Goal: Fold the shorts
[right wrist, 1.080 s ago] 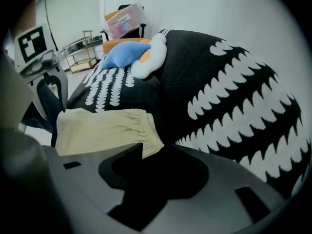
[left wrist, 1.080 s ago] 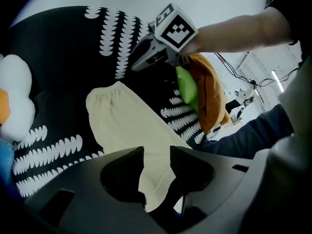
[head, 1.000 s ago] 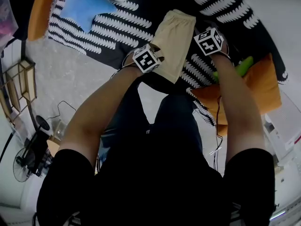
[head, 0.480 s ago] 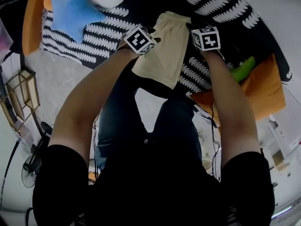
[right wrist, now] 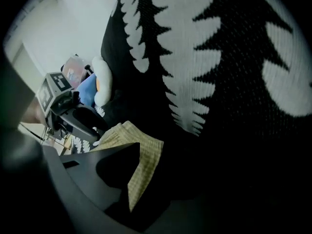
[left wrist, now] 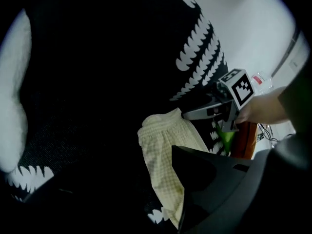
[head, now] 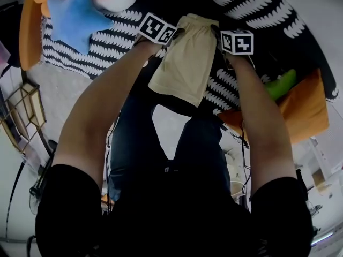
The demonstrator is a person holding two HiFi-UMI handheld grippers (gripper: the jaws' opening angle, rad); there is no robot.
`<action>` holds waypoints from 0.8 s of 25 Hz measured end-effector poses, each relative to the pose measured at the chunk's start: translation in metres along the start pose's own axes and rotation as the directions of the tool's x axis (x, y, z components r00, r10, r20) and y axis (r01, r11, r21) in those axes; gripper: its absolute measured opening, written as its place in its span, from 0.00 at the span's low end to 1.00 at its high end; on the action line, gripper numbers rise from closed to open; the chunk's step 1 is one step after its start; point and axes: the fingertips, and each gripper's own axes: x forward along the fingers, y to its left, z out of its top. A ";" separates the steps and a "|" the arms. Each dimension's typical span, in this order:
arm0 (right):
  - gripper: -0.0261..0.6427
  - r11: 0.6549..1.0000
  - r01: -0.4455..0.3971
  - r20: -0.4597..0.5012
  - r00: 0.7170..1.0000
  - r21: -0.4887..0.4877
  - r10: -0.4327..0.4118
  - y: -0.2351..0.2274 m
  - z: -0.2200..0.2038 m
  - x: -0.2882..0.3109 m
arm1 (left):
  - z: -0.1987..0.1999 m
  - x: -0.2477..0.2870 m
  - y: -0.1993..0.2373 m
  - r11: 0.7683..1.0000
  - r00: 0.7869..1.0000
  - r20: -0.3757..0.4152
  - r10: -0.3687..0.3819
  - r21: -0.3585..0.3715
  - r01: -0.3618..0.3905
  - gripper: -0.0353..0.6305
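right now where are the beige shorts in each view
Head view: the beige shorts lie top centre, running down toward the middle.
Left gripper view: shorts lower centre.
Right gripper view: shorts lower left of centre.
Shared landmark: the black rug with white leaf prints, which shows around the shorts in all three views.

Shorts point(head: 187, 63) on rug point(head: 110, 44), right of star cushion point(head: 72, 15)
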 end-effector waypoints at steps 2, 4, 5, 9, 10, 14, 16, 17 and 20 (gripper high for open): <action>0.33 0.999 -0.015 0.001 1.000 0.031 0.015 0.008 0.004 0.011 | 0.003 0.000 0.016 0.999 1.000 0.022 -0.003 -0.038 0.004 0.37; 0.33 0.997 -0.034 -0.001 0.999 0.072 0.034 0.012 0.004 0.017 | 0.009 0.000 0.024 0.996 0.999 0.045 -0.011 -0.085 0.015 0.37; 0.33 0.995 -0.041 -0.005 0.999 0.093 0.042 0.013 0.002 0.018 | 0.013 0.001 0.025 0.993 0.998 0.059 -0.019 -0.113 0.026 0.37; 0.30 0.987 -0.053 -0.016 0.998 0.149 0.056 0.015 -0.002 0.021 | 0.023 0.010 0.029 0.982 0.997 0.076 -0.033 -0.181 0.046 0.37; 0.29 0.986 -0.055 -0.018 0.998 0.155 0.058 0.015 -0.002 0.022 | 0.023 0.014 0.032 0.981 0.997 0.069 -0.031 -0.190 0.044 0.37; 0.24 0.982 -0.078 -0.050 0.995 0.172 0.088 0.024 -0.010 0.023 | 0.023 0.029 0.032 0.962 0.997 0.050 -0.055 -0.263 0.066 0.35; 0.25 0.974 -0.086 -0.066 0.993 0.207 0.102 0.024 -0.015 0.024 | 0.025 0.033 0.030 0.955 0.997 0.051 -0.061 -0.288 0.073 0.33; 0.27 0.971 -0.087 -0.069 0.992 0.225 0.105 0.023 -0.016 0.025 | 0.026 0.034 0.029 0.953 0.997 0.051 -0.063 -0.292 0.075 0.29; 0.30 0.971 -0.069 -0.071 0.994 0.227 0.087 0.018 -0.018 0.028 | 0.025 0.034 0.028 0.960 0.997 0.042 -0.064 -0.272 0.073 0.22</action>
